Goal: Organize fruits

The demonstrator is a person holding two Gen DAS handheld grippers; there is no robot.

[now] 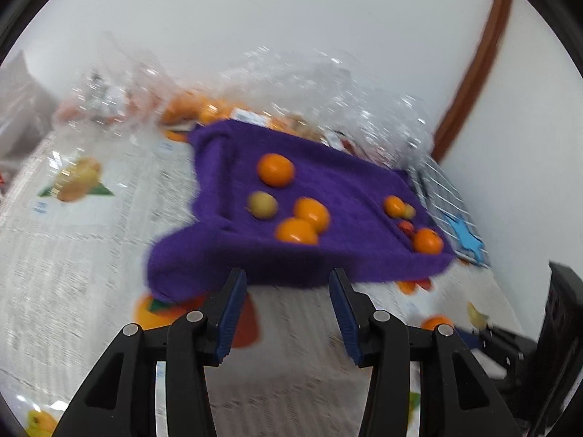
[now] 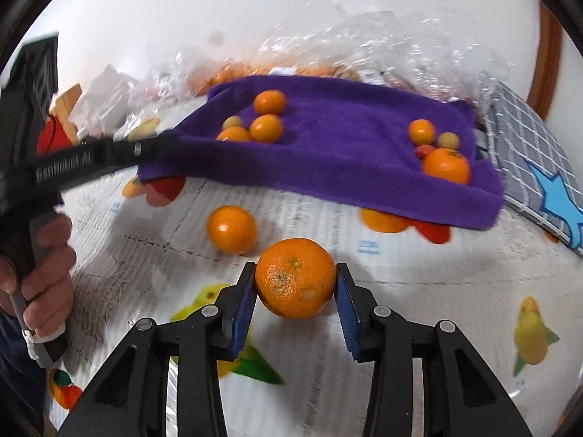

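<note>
Right gripper has its jaws clamped on a big orange, held just above the fruit-print table, with a second orange loose beside it. Left gripper, jaws spread wide and holding nothing, faces the near edge of the purple towel, where more fruit sits in two clusters.

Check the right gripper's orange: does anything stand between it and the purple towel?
Nothing visible does. The right gripper holds the orange, and bare tablecloth leads to the purple towel. A loose orange lies off to the left.
</note>
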